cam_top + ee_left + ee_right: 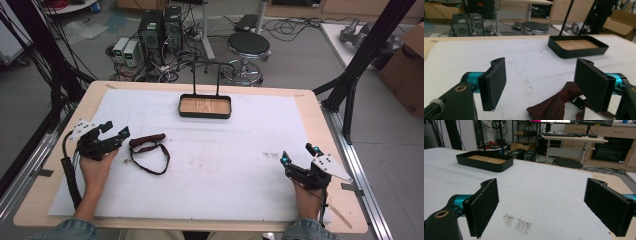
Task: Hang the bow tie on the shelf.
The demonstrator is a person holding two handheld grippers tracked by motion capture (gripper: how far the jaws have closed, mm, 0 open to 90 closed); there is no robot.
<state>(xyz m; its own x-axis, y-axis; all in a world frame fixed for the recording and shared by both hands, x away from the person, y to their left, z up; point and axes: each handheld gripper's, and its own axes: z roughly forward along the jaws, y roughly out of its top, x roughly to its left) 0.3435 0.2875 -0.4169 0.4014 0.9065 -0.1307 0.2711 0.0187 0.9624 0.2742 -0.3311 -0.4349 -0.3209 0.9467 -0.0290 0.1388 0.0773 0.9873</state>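
Observation:
A dark red bow tie (147,141) with a looped black strap lies on the white sheet left of centre. In the left gripper view the bow tie (557,103) sits low, just ahead of the jaws. My left gripper (116,130) rests at the table's left, open, with its tips just left of the bow tie. My left gripper (540,86) holds nothing between its pads. My right gripper (298,153) rests open at the right on bare sheet. Its pads (485,206) are wide apart with nothing between them.
A black tray (205,107) with a wooden floor and a tall wire handle stands at the back centre; the tray (579,46) and tray (484,160) lie ahead of both grippers. A grey smudge (517,222) marks the sheet. Stool and computers stand beyond the table.

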